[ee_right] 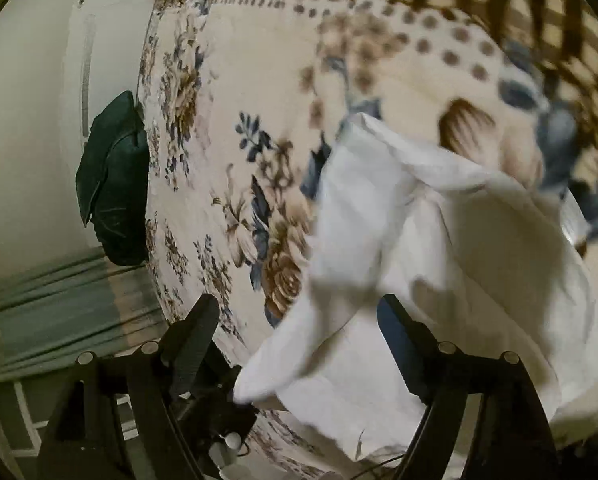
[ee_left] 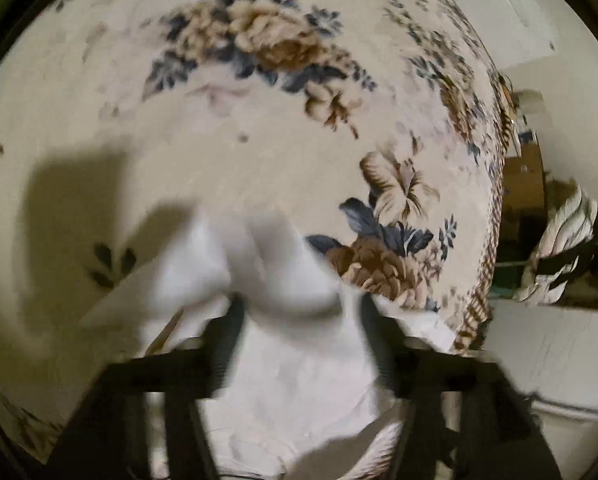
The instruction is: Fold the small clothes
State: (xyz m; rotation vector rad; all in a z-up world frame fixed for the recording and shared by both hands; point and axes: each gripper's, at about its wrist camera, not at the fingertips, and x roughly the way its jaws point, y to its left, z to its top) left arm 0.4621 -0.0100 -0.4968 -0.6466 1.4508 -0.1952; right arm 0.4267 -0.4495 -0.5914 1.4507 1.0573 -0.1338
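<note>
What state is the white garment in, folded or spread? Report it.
Neither: the white garment is bunched and rumpled, partly lifted over the floral bedspread.

white garment (ee_right: 439, 240), cream bedspread (ee_left: 259, 152) with brown-blue flowers, dark green pillow (ee_right: 113, 180)

- Left gripper (ee_left: 299, 320): showing as matte black throughout; two flat, dark fingers (ee_left: 229, 332) are rising from a wide black crossbar, inner faces looking finely ribbed (motion blur is smearing the edges).
- Angled black struts are running from that crossbar down to the lower frame edge.
- Right gripper (ee_right: 295, 320): also showing black, with two tapering fingers (ee_right: 197, 328); the left finger's inner pad is showing fine ridged grooves.
- The other finger's inner face is reading dark blue.
- Round silver-grey pin heads are sitting at the finger pivots, two per side.
- Curved black arms are sweeping down from the pivots; a pale grey knob is showing near the base.
</note>
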